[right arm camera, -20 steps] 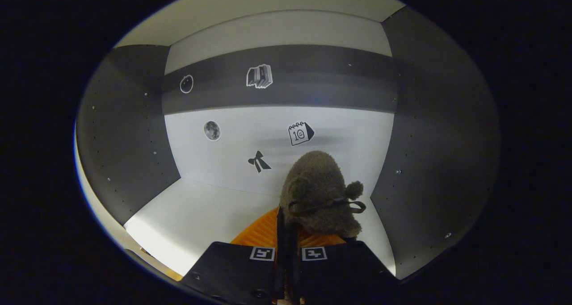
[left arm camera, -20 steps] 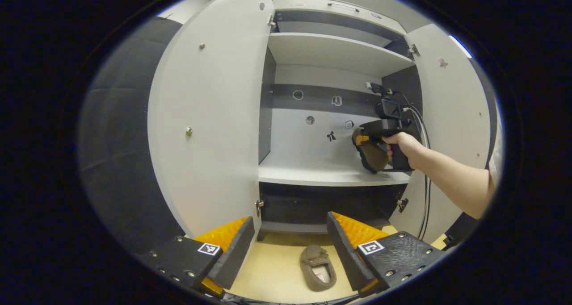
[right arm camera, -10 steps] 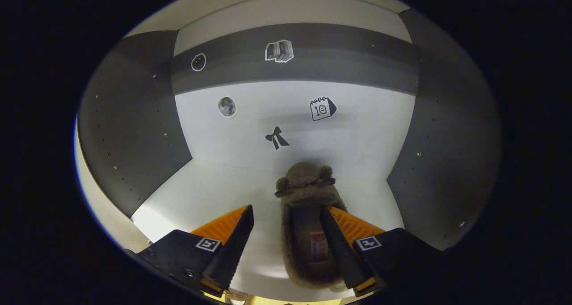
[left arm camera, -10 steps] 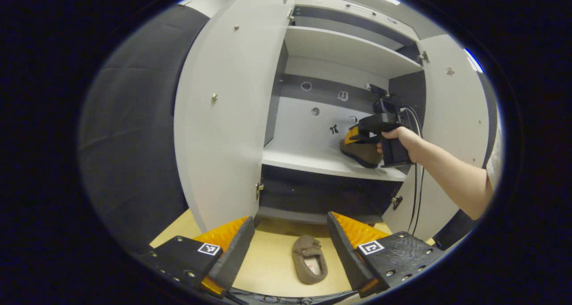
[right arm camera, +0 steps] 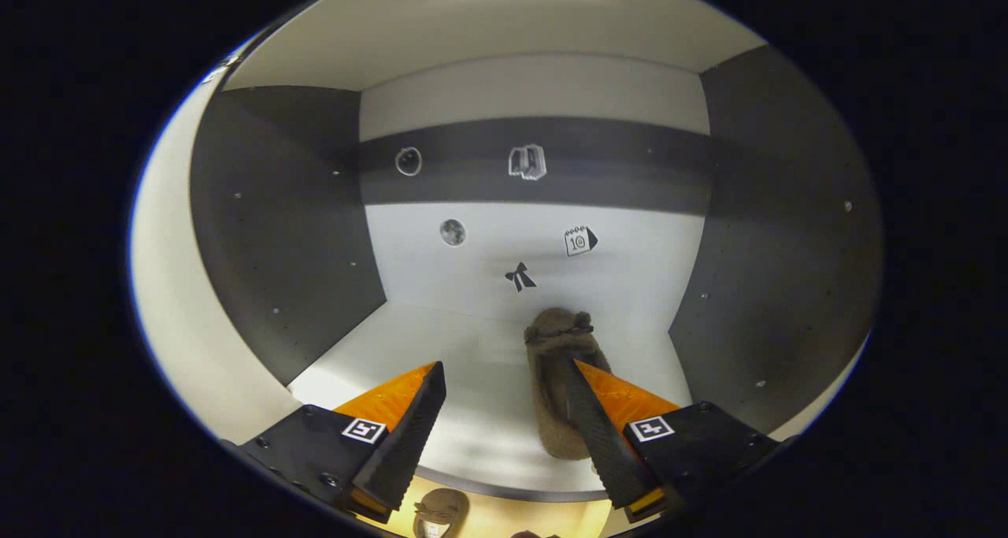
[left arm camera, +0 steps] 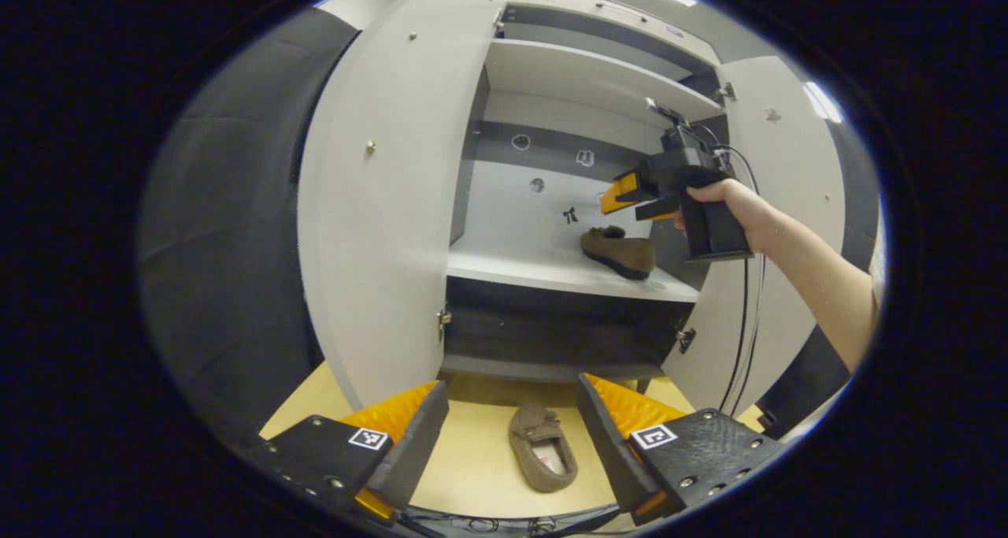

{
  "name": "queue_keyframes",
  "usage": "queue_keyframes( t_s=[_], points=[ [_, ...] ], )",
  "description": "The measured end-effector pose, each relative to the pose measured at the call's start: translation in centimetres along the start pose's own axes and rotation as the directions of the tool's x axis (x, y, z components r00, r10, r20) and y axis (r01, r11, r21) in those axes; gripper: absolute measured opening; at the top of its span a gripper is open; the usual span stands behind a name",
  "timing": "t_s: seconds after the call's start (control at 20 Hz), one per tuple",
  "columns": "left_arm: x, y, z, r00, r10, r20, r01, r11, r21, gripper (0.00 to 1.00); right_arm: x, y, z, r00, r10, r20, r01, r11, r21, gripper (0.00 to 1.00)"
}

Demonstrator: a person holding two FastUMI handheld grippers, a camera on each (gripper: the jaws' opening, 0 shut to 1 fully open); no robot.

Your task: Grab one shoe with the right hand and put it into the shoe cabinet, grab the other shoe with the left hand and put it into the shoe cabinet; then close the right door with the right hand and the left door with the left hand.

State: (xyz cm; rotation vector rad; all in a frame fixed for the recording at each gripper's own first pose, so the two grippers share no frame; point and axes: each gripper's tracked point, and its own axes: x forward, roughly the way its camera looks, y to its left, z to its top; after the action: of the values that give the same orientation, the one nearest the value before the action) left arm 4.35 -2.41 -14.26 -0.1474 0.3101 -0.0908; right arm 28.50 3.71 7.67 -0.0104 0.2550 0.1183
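One shoe (left arm camera: pixel 618 251) lies on the cabinet shelf (left arm camera: pixel 551 274); our right claw (right arm camera: pixel 504 412) gapes empty above it. The other shoe (left arm camera: pixel 542 459) lies on the floor (left arm camera: pixel 472 459) between our left claw's (left arm camera: pixel 510 428) wide, empty fingers. It looks soft and light, so we'd pinch its heel rim.

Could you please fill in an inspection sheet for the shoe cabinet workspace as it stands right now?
Surface: tan floor in front of the cabinet.
Job's things: one brown shoe lies on the cabinet shelf; second shoe lies on the floor; left door and right door both open.
Clutter: nothing seen.
Grippers: left gripper open above the floor shoe; right gripper open, apart from the shelved shoe.
Cables: black cables hang below the right gripper.
Surroundings: stickers on the cabinet's back panel.
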Motion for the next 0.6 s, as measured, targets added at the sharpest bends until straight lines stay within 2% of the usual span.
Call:
queue_keyframes(
  t_s=[0.1,0.15,0.2,0.25,0.3,0.35,0.4,0.45,0.6],
  points=[
    [0.6,-0.3,-1.3,0.999,-0.025,-0.024,0.026,1.000,0.004,0.95,-2.3,0.4,0.0,1.000,0.007,0.025,-0.006,1.000,-0.017,0.96],
    [0.9,-0.4,-1.8,0.999,-0.037,-0.033,0.038,0.999,0.011,1.00,-3.5,0.3,0.0,0.999,-0.001,0.041,0.002,1.000,-0.021,0.93],
    [1.3,-0.4,-2.5,0.998,-0.043,-0.048,0.044,0.999,0.023,1.00,-4.7,0.3,-0.3,0.998,-0.008,0.059,0.009,1.000,-0.018,0.93],
    [1.8,-0.3,-3.4,0.997,-0.044,-0.069,0.046,0.998,0.034,0.95,-5.7,0.6,-0.7,0.997,-0.006,0.075,0.007,1.000,-0.010,0.96],
    [2.3,-0.3,-4.5,0.993,-0.048,-0.105,0.051,0.998,0.029,0.98,-6.7,1.4,-1.5,0.997,0.016,0.082,-0.015,1.000,-0.019,0.96],
    [2.8,-0.5,-5.8,0.987,-0.061,-0.148,0.062,0.998,0.005,1.00,-7.6,1.7,-2.3,0.996,0.022,0.083,-0.019,0.999,-0.037,0.96],
    [3.4,-0.8,-6.9,0.979,-0.080,-0.186,0.077,0.997,-0.025,0.95,-8.3,1.7,-3.5,0.997,0.019,0.069,-0.014,0.998,-0.065,0.94],
    [3.9,-1.0,-8.0,0.970,-0.099,-0.222,0.092,0.995,-0.044,1.00,-9.0,1.7,-4.6,0.999,0.007,0.053,-0.002,0.996,-0.085,0.97],
    [5.5,-1.0,-11.2,0.947,-0.118,-0.300,0.116,0.993,-0.026,0.95,-11.7,3.1,-8.1,1.000,0.021,0.021,-0.019,0.995,-0.097,0.98]
  ],
)
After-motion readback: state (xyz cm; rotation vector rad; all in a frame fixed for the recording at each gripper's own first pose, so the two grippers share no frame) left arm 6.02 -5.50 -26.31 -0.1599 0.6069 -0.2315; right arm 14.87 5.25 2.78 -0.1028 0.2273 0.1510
